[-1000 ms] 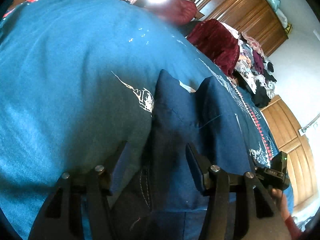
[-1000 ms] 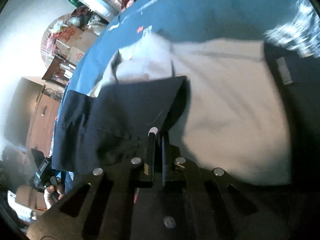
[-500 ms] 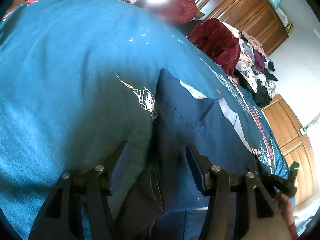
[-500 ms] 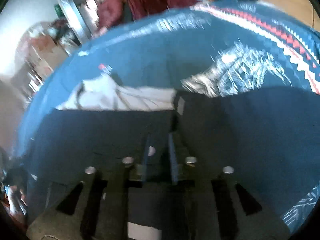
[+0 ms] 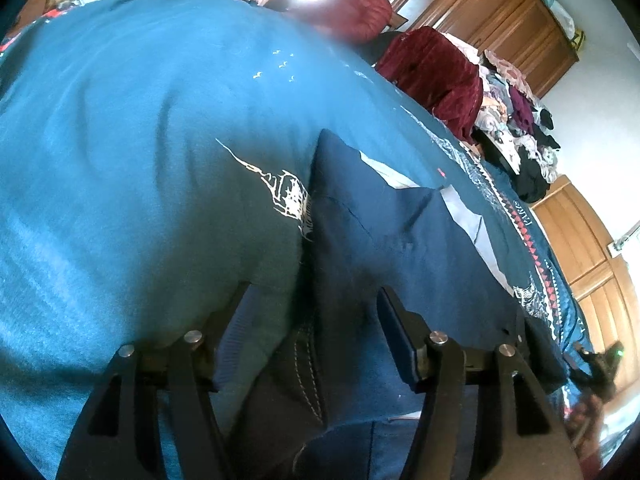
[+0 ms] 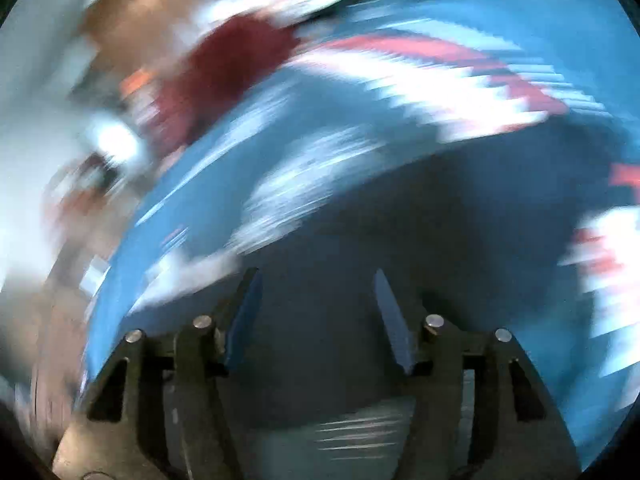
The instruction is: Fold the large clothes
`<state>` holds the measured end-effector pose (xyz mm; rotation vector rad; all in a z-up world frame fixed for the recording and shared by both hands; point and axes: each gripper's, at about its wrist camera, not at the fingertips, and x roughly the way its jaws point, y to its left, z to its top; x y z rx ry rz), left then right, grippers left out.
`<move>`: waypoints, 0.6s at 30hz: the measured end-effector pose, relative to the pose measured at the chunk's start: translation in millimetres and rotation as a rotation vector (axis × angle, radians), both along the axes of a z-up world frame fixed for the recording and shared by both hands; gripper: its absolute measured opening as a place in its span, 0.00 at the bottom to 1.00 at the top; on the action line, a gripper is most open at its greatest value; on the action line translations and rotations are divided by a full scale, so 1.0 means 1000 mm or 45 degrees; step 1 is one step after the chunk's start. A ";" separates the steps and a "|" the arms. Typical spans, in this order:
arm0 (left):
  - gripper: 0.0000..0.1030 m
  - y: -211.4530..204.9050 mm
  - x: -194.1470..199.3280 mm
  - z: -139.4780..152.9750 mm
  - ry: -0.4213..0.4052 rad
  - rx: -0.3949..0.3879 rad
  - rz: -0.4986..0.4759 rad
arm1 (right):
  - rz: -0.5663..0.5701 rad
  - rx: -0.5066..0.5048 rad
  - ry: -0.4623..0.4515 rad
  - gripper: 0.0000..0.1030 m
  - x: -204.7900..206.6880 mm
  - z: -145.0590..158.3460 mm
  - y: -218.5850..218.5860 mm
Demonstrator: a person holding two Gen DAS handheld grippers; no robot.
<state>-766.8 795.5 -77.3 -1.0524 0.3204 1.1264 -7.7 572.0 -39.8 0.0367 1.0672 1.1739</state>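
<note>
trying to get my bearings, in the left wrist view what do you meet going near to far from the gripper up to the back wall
left hand-held gripper → navy garment → teal bedspread → dark red velvet garment → person in a red jacket → wooden wardrobe

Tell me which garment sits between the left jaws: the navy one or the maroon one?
The navy garment, flat on the teal bedspread with a grey lining strip showing. It lies between the open left gripper jaws; the maroon garment is heaped at the far edge.

Folded garment [image 5: 384, 248] lies on bedspread [image 5: 140, 140], between left gripper [image 5: 316, 316] fingers. Clothes pile [image 5: 516, 128] behind it at bed's far right; seated person [image 5: 360, 8] beyond, wardrobe [image 5: 492, 12] behind.
</note>
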 end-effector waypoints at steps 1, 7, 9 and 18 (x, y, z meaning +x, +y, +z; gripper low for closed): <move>0.64 0.000 0.000 0.000 0.002 -0.001 0.000 | -0.089 -0.029 0.014 0.55 0.027 -0.005 -0.011; 0.64 0.003 0.005 -0.001 0.036 -0.007 0.000 | -0.303 -0.129 0.209 0.33 0.129 -0.043 -0.045; 0.64 0.003 0.007 -0.001 0.051 -0.009 -0.001 | -0.300 -0.137 0.199 0.34 0.132 -0.043 -0.043; 0.65 0.004 0.012 0.001 0.085 -0.009 0.017 | -0.201 -0.102 0.095 0.13 0.100 -0.017 -0.014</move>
